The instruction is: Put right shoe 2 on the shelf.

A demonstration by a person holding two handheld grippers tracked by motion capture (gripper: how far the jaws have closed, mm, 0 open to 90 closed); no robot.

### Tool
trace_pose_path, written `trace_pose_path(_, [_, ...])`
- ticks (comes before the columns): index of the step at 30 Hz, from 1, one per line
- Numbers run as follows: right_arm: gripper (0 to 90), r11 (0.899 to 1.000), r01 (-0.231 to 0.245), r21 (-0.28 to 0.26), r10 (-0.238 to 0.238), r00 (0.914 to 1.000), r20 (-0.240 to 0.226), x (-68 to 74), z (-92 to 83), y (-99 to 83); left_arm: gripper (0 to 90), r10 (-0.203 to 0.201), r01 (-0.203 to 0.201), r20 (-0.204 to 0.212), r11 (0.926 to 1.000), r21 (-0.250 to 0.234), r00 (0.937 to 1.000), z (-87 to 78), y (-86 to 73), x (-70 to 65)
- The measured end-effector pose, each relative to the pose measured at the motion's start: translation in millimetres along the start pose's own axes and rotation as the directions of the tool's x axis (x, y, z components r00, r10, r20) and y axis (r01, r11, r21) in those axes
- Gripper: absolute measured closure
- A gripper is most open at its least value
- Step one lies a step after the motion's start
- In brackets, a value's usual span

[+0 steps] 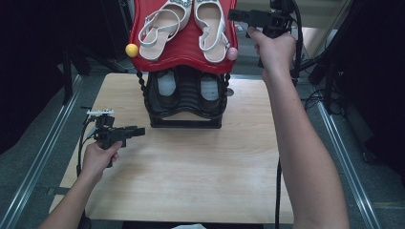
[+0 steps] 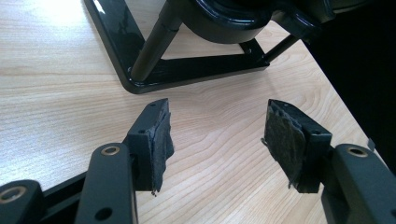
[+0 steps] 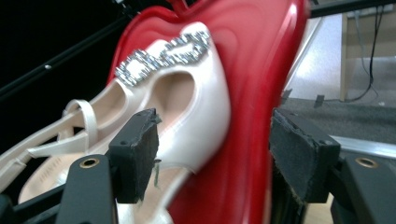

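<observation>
At the upper middle of the high view stands one two-tier shoe rack (image 1: 186, 121) on your wooden table (image 1: 191, 176), with a red top shelf (image 1: 184, 50) and a black lower frame. On that red shelf lie two white slingback sandals: the left sandal (image 1: 160, 28) angled toward the upper right, the right sandal (image 1: 211, 28) lying nearly straight up the frame. Two small knobs cap the shelf's front corners, one yellow ball (image 1: 132, 49) at the left and one pink ball (image 1: 232, 53) at the right. On the lower tier you can count two dark shoes (image 1: 186, 88) with pale insoles, side by side. Your right gripper (image 1: 239, 15) is held high at the upper right of the frame, pointing left toward the toe end of the right sandal; in the right gripper view its jaws stand wide apart, with that sandal's rhinestone buckle (image 3: 163, 56) and rounded toe lying between and beyond them, and the red shelf edge running down the middle; whether a pad touches the shoe you cannot tell. Your left gripper (image 1: 138, 132) sits low at the left of the frame, just above the table and near the rack's front left corner, pointing right. In the left gripper view its jaws are also spread, holding nothing, with bare wood between them and the rack's black base frame (image 2: 187, 70) just beyond the tips.
</observation>
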State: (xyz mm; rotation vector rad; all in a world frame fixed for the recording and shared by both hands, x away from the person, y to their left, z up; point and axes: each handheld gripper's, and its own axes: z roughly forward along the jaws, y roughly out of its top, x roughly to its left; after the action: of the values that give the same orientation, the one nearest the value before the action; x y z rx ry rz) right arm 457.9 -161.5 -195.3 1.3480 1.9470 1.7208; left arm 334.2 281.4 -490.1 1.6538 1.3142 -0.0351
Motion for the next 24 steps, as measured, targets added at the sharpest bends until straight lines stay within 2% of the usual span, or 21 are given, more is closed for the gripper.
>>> trace_pose_path(5, [34.5,1.0,-0.004,-0.002,0.004,0.9998,0.019,-12.8,-5.8,-10.0,41.3,0.0,0.0,0.001,1.0,0.003,1.0,0.0,0.1,-0.4])
trace_pose_path(8, [34.5,1.0,-0.024,0.006,0.024,0.9997,-0.001,-22.0,-7.8,-17.3,41.3,-0.002,0.002,-0.004,1.0,-0.001,1.0,0.0,0.0,0.5])
trace_pose_path(10, [34.5,1.0,-0.019,0.017,0.019,0.9998,0.009,-27.8,-8.9,-22.9,41.4,-0.003,0.003,-0.007,1.0,0.0,1.0,-0.3,0.1,1.7])
trace_pose_path(12, [34.8,1.0,-0.009,0.022,0.008,0.9998,0.018,-33.5,-10.2,-29.8,41.4,-0.003,0.003,-0.009,1.0,-0.002,1.0,-0.7,0.1,2.3])
trace_pose_path(18, [35.8,0.999,-0.016,0.029,0.015,0.9995,0.028,-50.7,-15.3,-52.8,41.5,0.001,-0.001,-0.012,1.0,-0.005,0.9999,-0.5,0.0,2.1])
trace_pose_path(24, [36.1,0.999,-0.025,0.033,0.024,0.9992,0.032,-60.9,-21.6,-72.3,41.5,0.003,-0.003,-0.016,1.0,-0.006,0.9999,-0.5,-0.2,2.2])
